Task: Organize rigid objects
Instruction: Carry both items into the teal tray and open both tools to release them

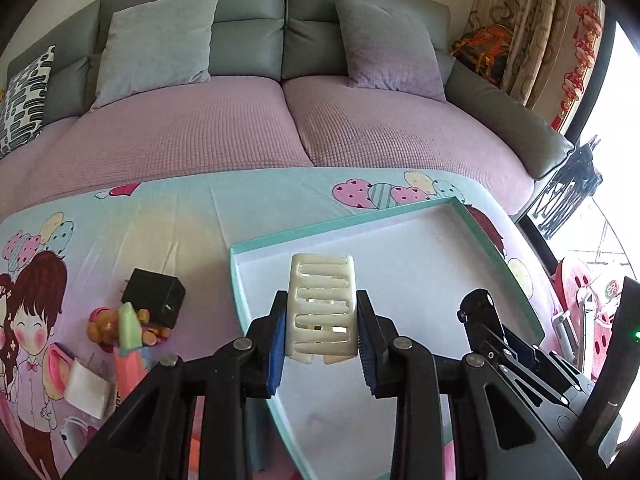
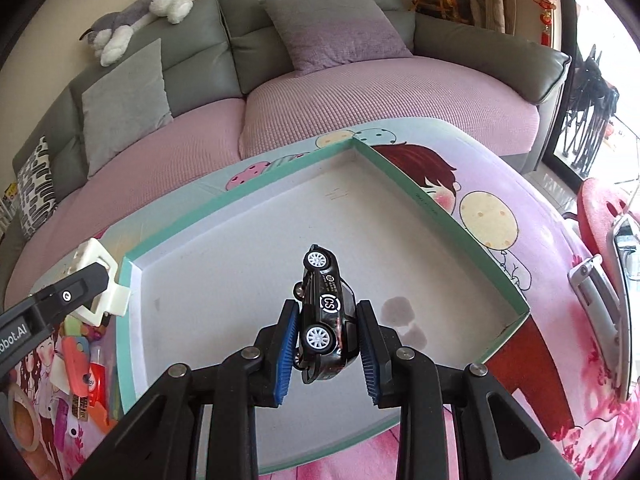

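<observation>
My left gripper [image 1: 322,322] is shut on a cream slotted plastic piece [image 1: 323,304], held above the near left part of a shallow teal-rimmed box [image 1: 500,252] with a white floor. My right gripper [image 2: 327,338] is shut on a black toy car [image 2: 325,316] with white wheels, tipped on its side over the same box [image 2: 248,192]. The left gripper with the cream piece [image 2: 100,280] shows at the left edge of the right wrist view. The right gripper's black frame [image 1: 492,328] shows at the right of the left wrist view.
Left of the box lie loose items on the cartoon-print cloth [image 1: 120,220]: a black charger block [image 1: 154,296], a small bear figure [image 1: 105,326], a green and pink toy [image 1: 129,332], a white card [image 1: 86,388]. A grey and pink sofa [image 1: 280,120] stands behind the table.
</observation>
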A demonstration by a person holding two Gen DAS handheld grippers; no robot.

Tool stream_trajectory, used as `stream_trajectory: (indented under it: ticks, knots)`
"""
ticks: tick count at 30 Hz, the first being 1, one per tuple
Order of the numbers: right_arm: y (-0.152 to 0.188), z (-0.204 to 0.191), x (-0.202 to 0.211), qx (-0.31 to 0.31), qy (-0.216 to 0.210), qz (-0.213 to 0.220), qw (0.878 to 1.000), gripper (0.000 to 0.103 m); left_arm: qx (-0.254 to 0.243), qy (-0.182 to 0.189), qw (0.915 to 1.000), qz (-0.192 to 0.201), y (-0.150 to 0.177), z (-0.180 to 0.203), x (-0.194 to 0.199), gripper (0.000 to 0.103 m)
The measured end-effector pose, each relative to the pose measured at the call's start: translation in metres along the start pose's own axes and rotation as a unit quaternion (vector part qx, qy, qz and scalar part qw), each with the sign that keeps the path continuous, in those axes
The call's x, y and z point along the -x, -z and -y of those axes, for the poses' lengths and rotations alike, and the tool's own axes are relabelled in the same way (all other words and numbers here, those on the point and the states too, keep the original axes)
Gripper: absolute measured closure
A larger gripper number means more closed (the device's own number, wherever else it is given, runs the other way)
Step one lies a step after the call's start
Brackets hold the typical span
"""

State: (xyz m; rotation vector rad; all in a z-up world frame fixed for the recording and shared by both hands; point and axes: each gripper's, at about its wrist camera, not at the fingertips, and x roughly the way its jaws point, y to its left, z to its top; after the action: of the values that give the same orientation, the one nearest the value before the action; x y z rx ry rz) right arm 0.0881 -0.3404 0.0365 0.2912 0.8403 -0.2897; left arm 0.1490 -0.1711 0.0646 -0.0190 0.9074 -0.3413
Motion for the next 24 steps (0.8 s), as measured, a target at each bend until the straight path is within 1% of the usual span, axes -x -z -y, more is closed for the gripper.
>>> stream_trajectory:
  ticks: [7,11,15,21,24]
  knots:
    - [0.003,0.014,-0.009,-0.023,0.012,-0.010,1.000,0.072,-0.008,0.004,0.9998,-0.019,0.004,0.016,-0.026,0.070]
    - [0.003,0.019,-0.011,-0.031,0.016,-0.008,0.999,0.072,-0.012,0.002,0.9996,-0.027,0.007,0.023,-0.036,0.070]
    - [0.003,0.023,-0.012,-0.038,0.022,-0.008,0.999,0.072,-0.011,0.002,0.9995,-0.030,0.009,0.026,-0.042,0.070]
    - [0.002,0.027,-0.013,-0.045,0.028,-0.010,0.999,0.072,-0.002,-0.008,0.9992,-0.038,0.010,0.025,-0.050,0.070]
    - [0.002,0.029,-0.013,-0.048,0.033,-0.012,0.998,0.071,0.001,-0.009,0.9993,-0.037,0.011,0.024,-0.049,0.070]
